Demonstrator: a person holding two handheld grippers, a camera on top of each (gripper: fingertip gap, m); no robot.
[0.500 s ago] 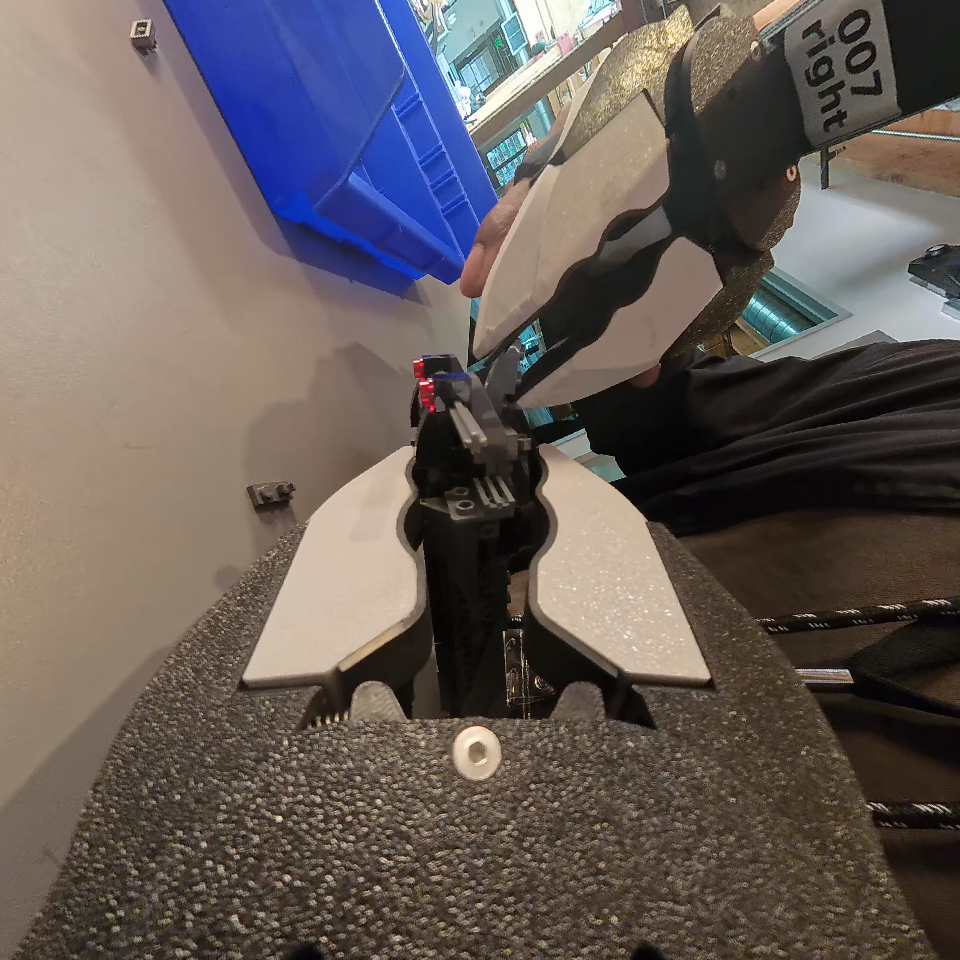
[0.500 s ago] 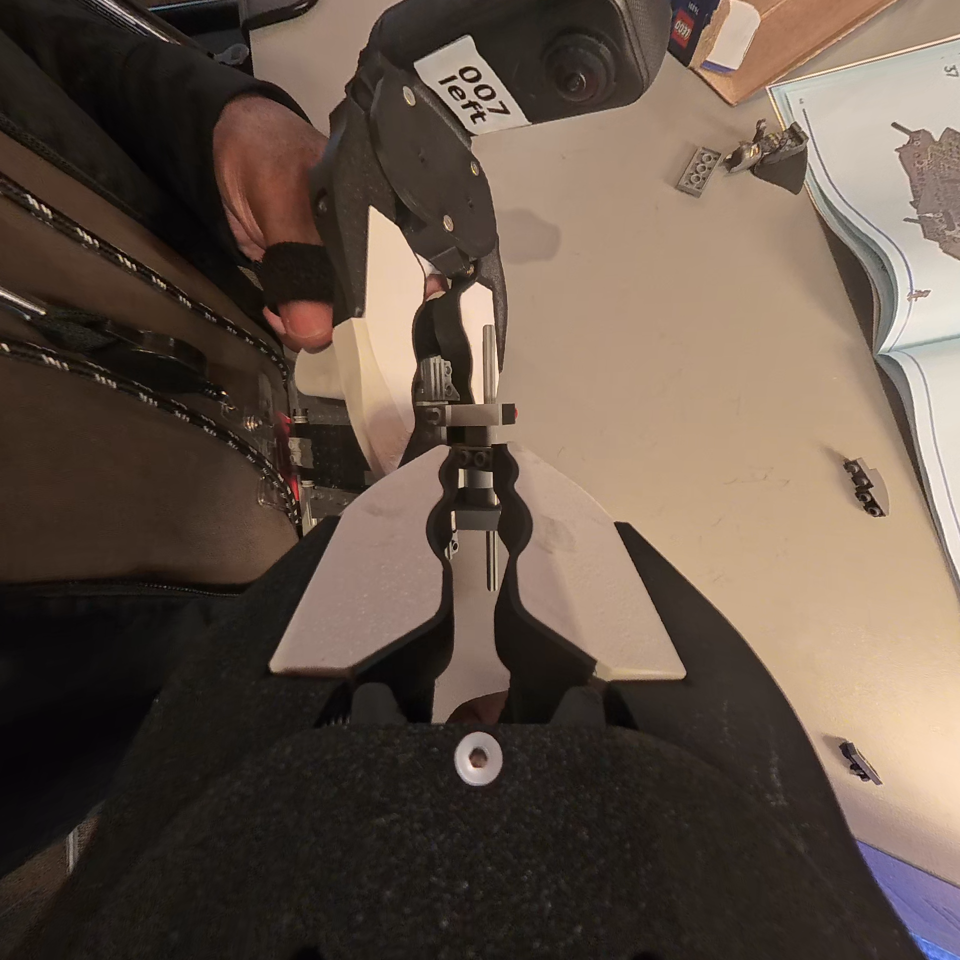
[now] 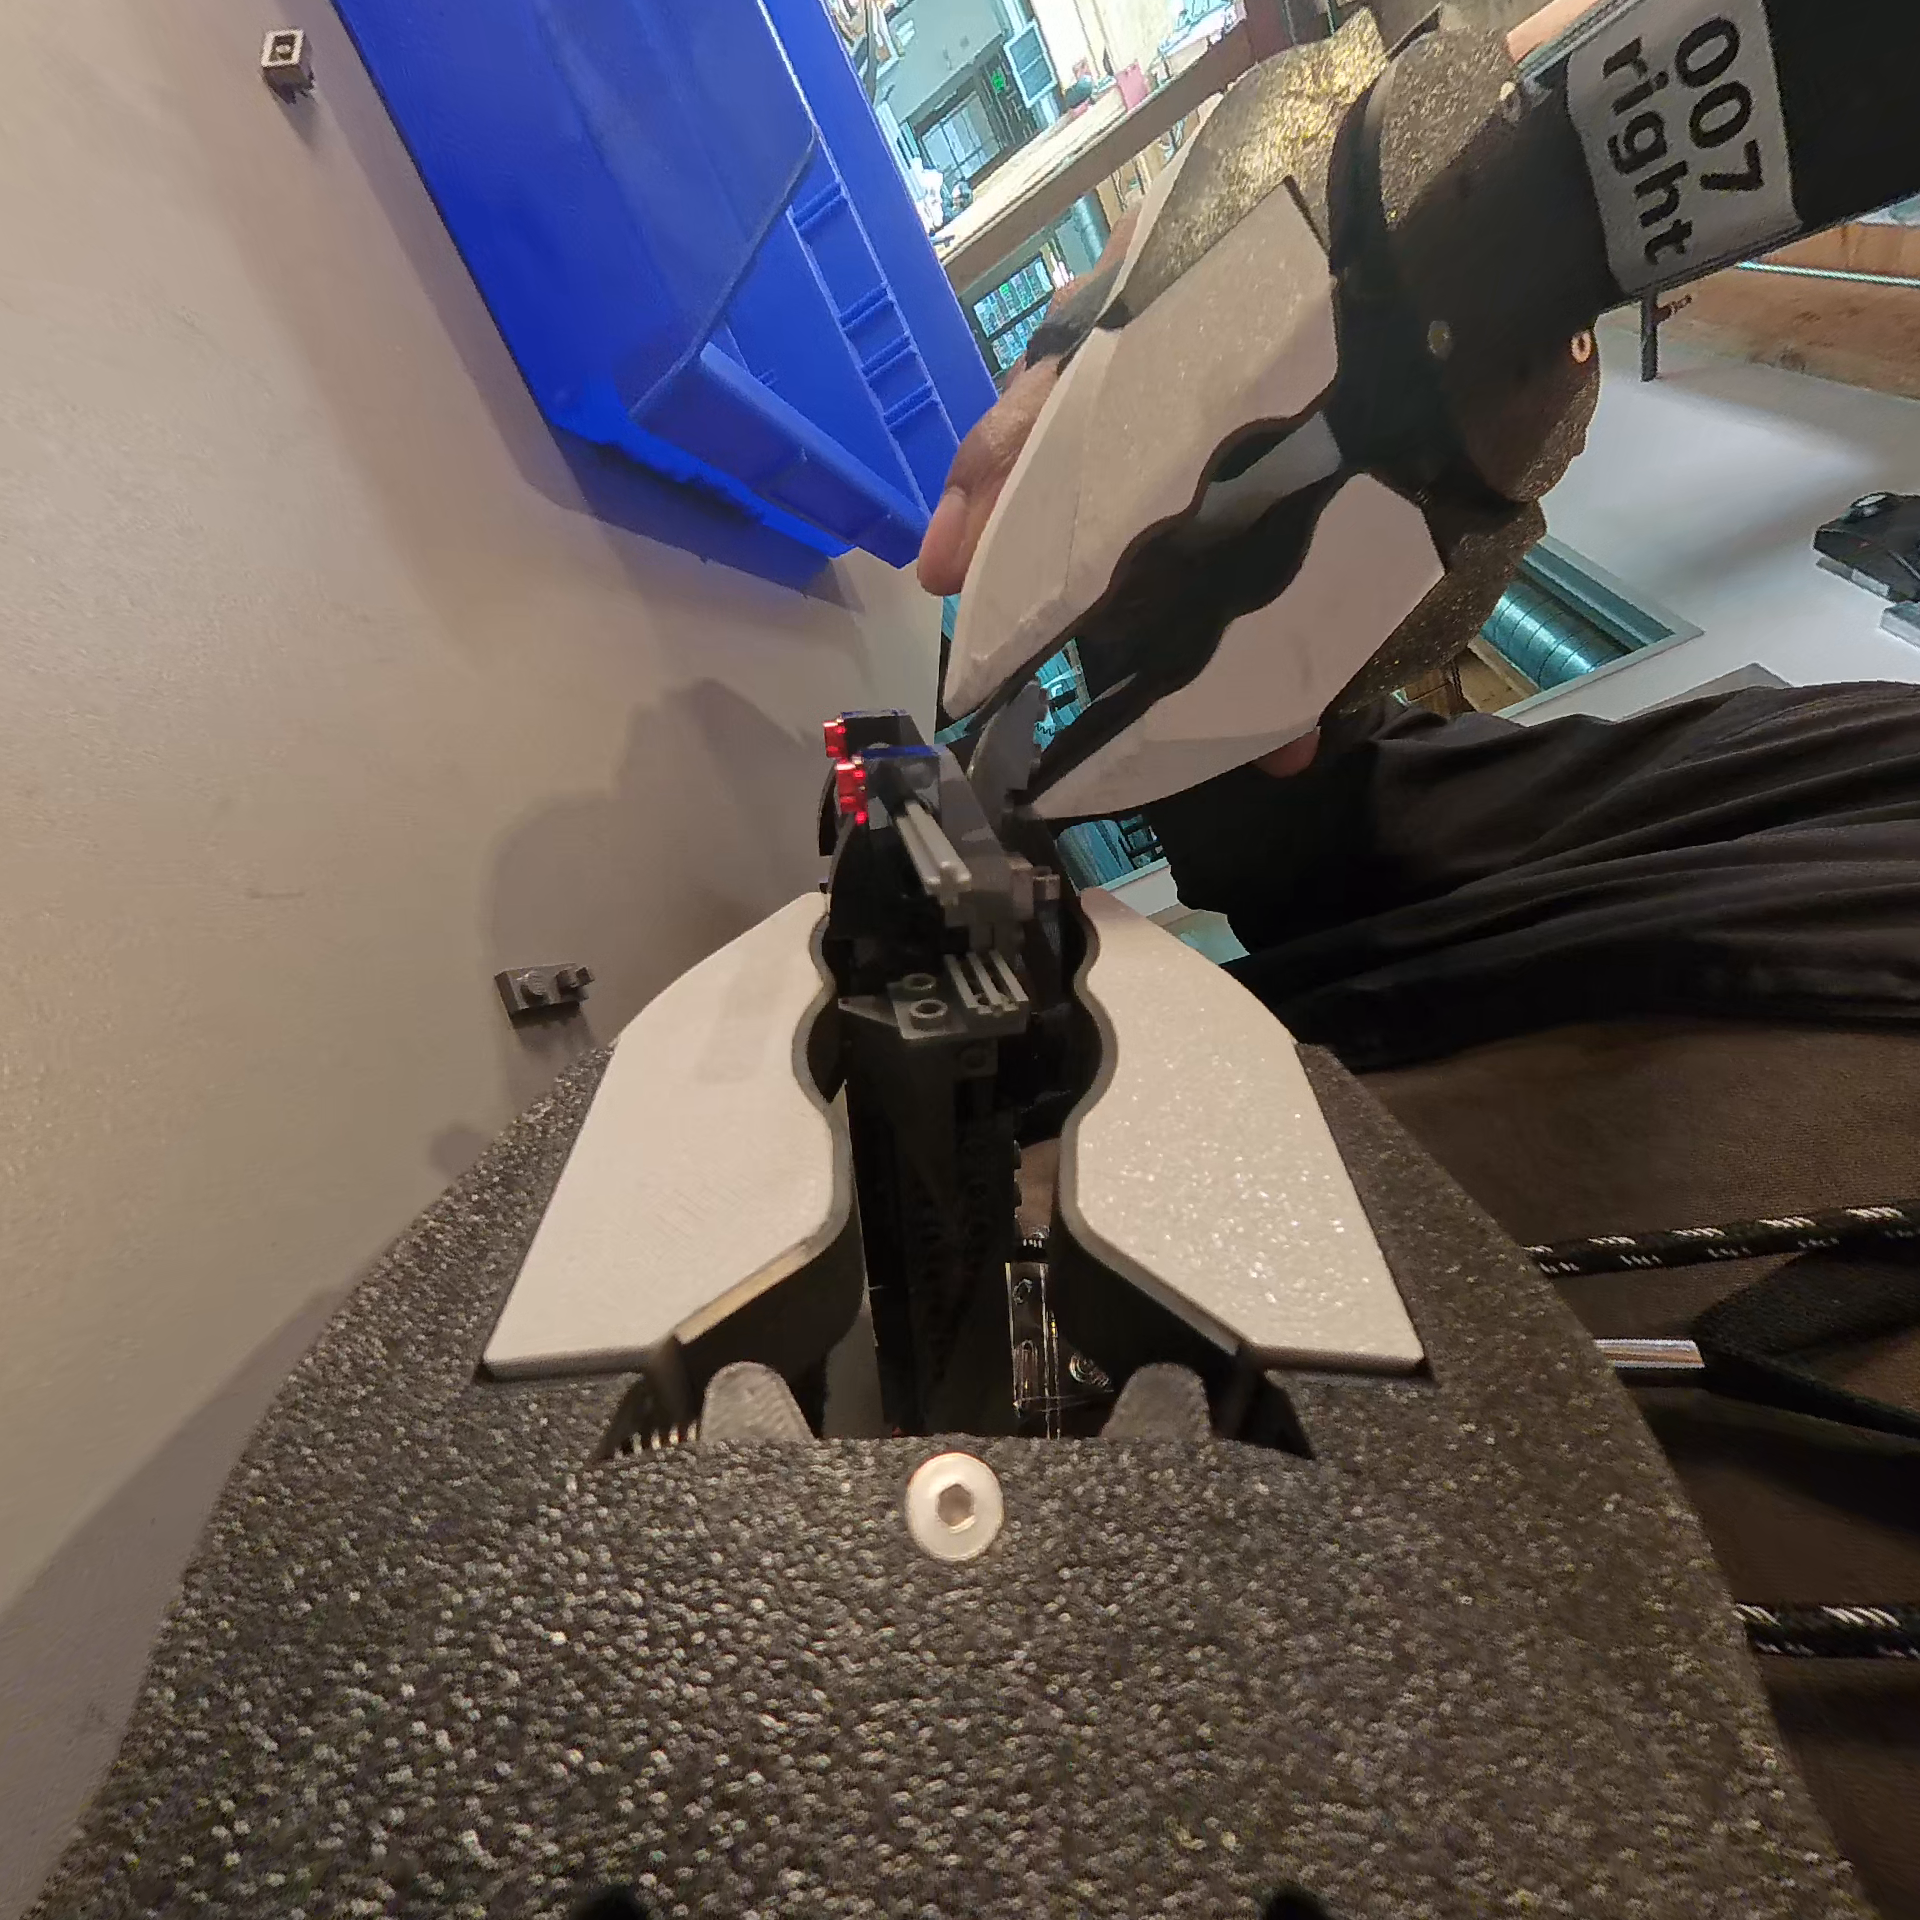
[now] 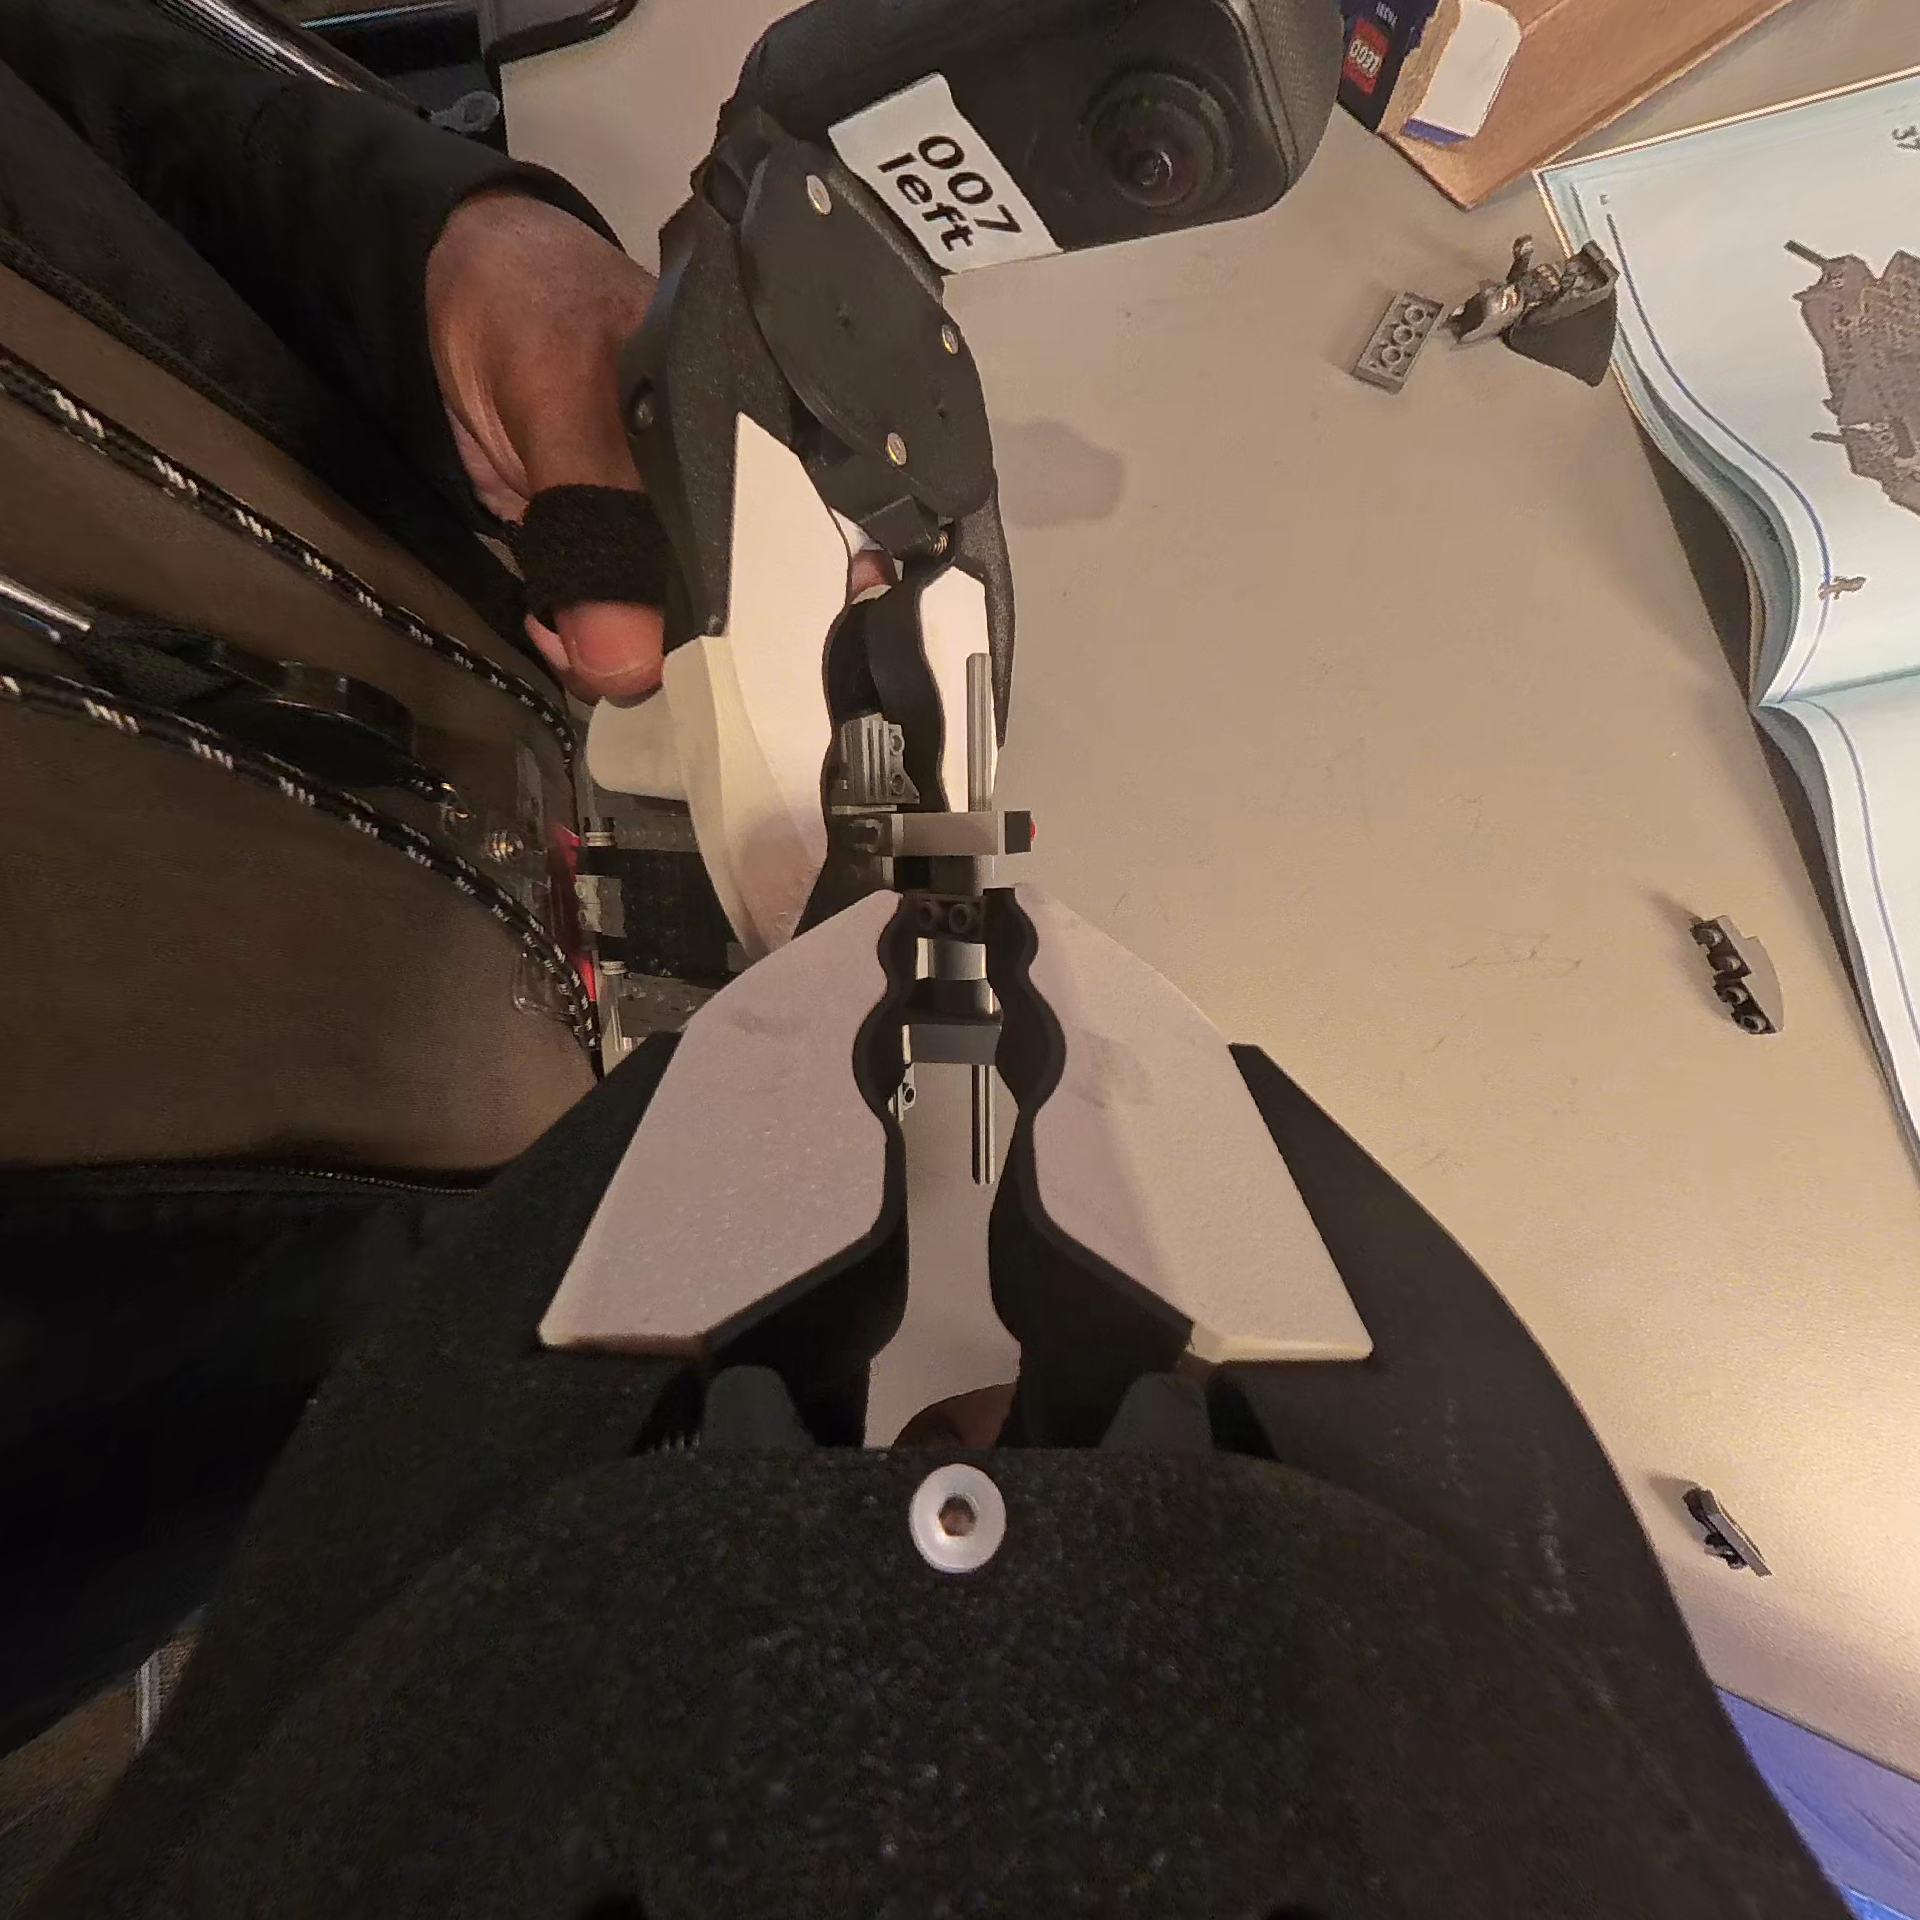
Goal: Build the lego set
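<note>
While the black and grey brick model point(image 3: 935, 1049) is lifted clear of the table point(image 3: 260, 727), the left gripper point(image 3: 951, 935) has it clamped between its two fingers, the wavy pads pressing on both flanks, probably so that it stays steady for work at its far end. At that end, by the red studs point(image 3: 847, 764) and a light grey rod point(image 3: 930, 842), the right gripper point(image 4: 951, 920) comes in from the opposite side; its tips are pinched on a small dark grey piece point(image 4: 948, 916) that sits against the model, just below a grey crossbar point(image 4: 951, 831). A hand point(image 4: 520, 416) grips the left tool's handle. Loose grey bricks point(image 4: 1397, 332) and curved pieces point(image 4: 1735, 971) lie scattered on the table, near an open booklet point(image 4: 1818, 520). Behind, a blue bin point(image 3: 644, 260) rests on the table, and a small plate point(image 3: 540, 992) lies beside the left gripper.
</note>
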